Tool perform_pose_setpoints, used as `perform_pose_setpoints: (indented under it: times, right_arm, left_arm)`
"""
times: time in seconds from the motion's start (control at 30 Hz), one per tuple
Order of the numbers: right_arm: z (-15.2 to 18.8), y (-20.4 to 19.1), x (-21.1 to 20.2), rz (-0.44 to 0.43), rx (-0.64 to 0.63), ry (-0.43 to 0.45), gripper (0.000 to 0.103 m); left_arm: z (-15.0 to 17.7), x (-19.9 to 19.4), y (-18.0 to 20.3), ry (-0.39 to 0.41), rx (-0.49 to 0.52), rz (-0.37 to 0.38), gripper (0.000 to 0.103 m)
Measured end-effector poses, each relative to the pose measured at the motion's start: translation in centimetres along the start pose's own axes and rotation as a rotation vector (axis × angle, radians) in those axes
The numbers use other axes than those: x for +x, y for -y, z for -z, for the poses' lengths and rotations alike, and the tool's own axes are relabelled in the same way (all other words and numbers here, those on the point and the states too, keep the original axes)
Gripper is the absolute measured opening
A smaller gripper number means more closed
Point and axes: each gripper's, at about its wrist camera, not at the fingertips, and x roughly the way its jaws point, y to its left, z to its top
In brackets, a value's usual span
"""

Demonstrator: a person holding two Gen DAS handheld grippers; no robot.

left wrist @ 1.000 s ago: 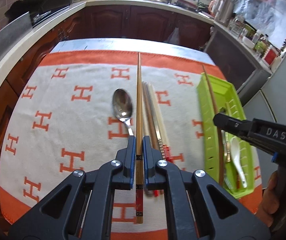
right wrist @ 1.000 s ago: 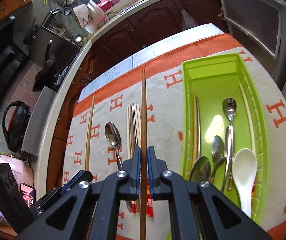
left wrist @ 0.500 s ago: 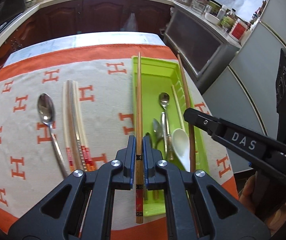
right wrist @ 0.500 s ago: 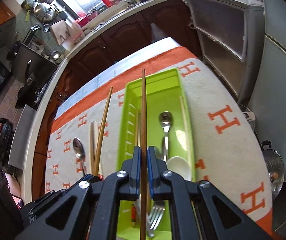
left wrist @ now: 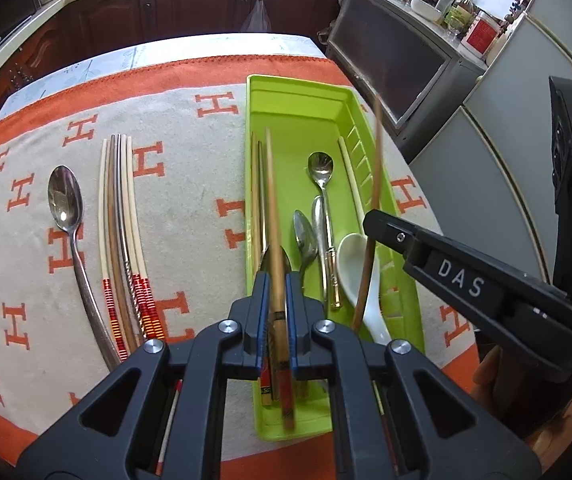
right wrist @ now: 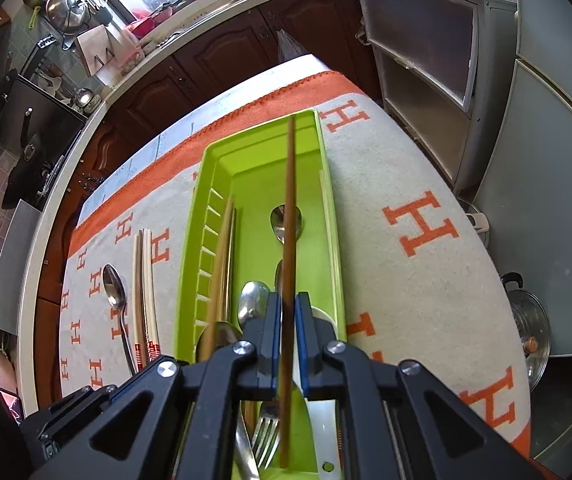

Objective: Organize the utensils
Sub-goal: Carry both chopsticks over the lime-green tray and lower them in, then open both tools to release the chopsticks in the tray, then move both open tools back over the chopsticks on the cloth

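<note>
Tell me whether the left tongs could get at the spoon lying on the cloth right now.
Probably not yet. The left tongs are shut on a chopstick over the green tray. The spoon lies bare on the cloth, apart from the chopstick bundle, so the way looks free once the tongs let go.

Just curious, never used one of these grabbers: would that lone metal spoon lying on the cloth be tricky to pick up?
Probably. The spoon looks polished, so likely slippery between fingers. Its thin handle lies flat against the cloth, leaving little to grip. It seems stiff.
</note>
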Motion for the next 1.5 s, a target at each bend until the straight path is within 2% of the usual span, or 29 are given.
perform_pose_setpoints:
  times: [0.07,0.13,0.2,0.23,1.0,1.3,1.5]
  right_arm:
    - [0.1,0.1,0.0,0.004,0.008,-0.001,0.008]
    - [0.2,0.1,-0.3,0.004,0.009,0.008,0.008]
    - [0.4,0.0,-0.6,0.006,0.004,0.017,0.008]
    - [0.6,0.0,-0.8,0.007,0.001,0.021,0.008]
    - [3.3,-2.7,-2.9,0.026,-0.068,0.049,0.008]
    - [4.4,-5.2,-3.4,0.020,-0.125,0.046,0.008]
    - [5.0,-7.3,-3.0,0.014,-0.169,0.030,0.008]
  left_arm:
    - [0.2,0.1,-0.1,-0.014,0.005,-0.020,0.014]
    - [0.4,0.0,-0.5,-0.018,-0.003,-0.029,0.033]
    - [0.6,-0.4,-0.9,-0.009,-0.018,-0.030,0.042]
    - [0.6,-0.7,-1.2,-0.003,-0.023,-0.032,0.044]
    - [2.9,-4.8,-5.7,0.057,-0.128,-0.064,0.044]
    - [3.8,-6.9,-7.0,0.101,-0.139,-0.064,0.044]
    - [4.3,-8.2,-9.1,0.144,-0.145,-0.079,0.044]
